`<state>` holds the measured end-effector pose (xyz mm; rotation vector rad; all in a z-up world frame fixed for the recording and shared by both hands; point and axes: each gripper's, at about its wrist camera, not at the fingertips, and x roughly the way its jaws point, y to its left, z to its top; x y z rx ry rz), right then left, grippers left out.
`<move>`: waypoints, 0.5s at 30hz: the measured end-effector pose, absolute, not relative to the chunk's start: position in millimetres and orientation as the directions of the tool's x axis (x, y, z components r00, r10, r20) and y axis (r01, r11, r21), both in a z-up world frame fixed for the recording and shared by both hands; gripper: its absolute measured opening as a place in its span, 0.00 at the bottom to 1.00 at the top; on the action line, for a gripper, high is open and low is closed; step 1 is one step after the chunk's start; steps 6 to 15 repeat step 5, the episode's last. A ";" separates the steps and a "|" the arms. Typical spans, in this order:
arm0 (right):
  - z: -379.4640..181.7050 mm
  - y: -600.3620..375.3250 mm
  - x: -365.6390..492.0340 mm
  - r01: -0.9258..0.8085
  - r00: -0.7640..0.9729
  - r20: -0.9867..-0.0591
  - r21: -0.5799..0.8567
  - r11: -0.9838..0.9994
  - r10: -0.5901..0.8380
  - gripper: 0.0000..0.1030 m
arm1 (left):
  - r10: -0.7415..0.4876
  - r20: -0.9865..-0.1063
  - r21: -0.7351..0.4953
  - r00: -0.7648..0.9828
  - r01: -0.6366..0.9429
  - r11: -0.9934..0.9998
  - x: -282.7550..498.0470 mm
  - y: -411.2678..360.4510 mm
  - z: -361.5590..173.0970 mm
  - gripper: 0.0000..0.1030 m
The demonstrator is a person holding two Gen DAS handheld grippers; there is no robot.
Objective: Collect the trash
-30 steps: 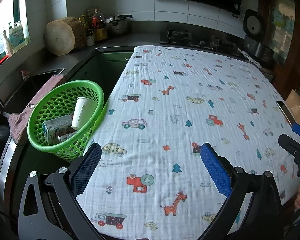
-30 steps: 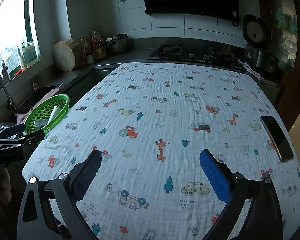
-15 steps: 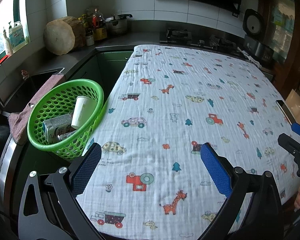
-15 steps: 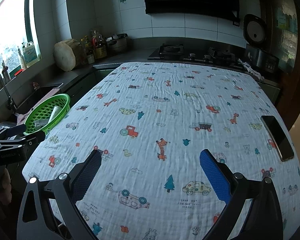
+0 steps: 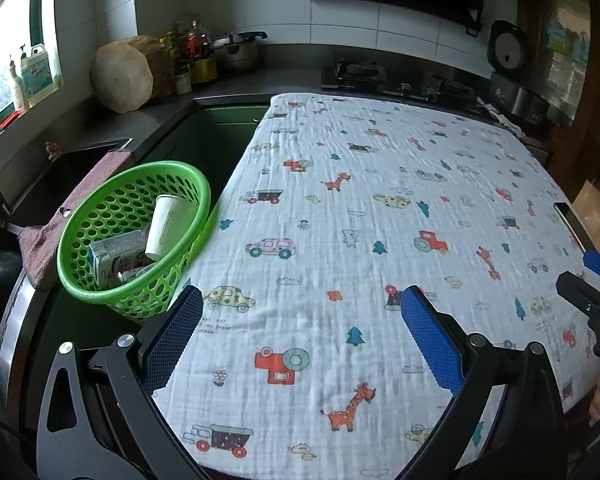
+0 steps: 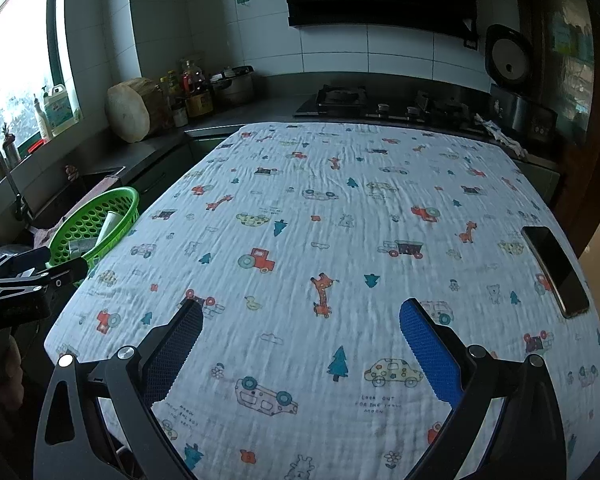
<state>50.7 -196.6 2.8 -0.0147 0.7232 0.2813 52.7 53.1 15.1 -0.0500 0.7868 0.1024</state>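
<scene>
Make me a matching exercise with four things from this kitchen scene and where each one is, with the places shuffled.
Things:
1. paper cup
2. phone
3. wooden chopping block
4. left gripper

Places:
A. on the counter by the window
B. open above the cloth's near edge
C. inside the green basket
D. on the cloth's right edge

Pairs: 1-C, 2-D, 3-A, 4-B

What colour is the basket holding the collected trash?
Bright green, perforated plastic basket; clearest in the left wrist view, holding a paper cup and a carton.
</scene>
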 end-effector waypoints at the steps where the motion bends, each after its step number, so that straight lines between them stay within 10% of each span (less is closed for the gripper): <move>1: 2.8 -197.0 51.3 -0.259 0.713 -0.655 0.083 0.962 0.249 0.93 | 0.073 -0.710 -0.006 0.701 -0.109 0.994 52.8 52.7 14.9 0.95; 15: 2.4 -196.9 51.2 -0.260 0.712 -0.656 0.084 0.962 0.250 0.93 | 0.067 -0.713 -0.007 0.698 -0.102 0.995 53.4 50.6 13.8 0.95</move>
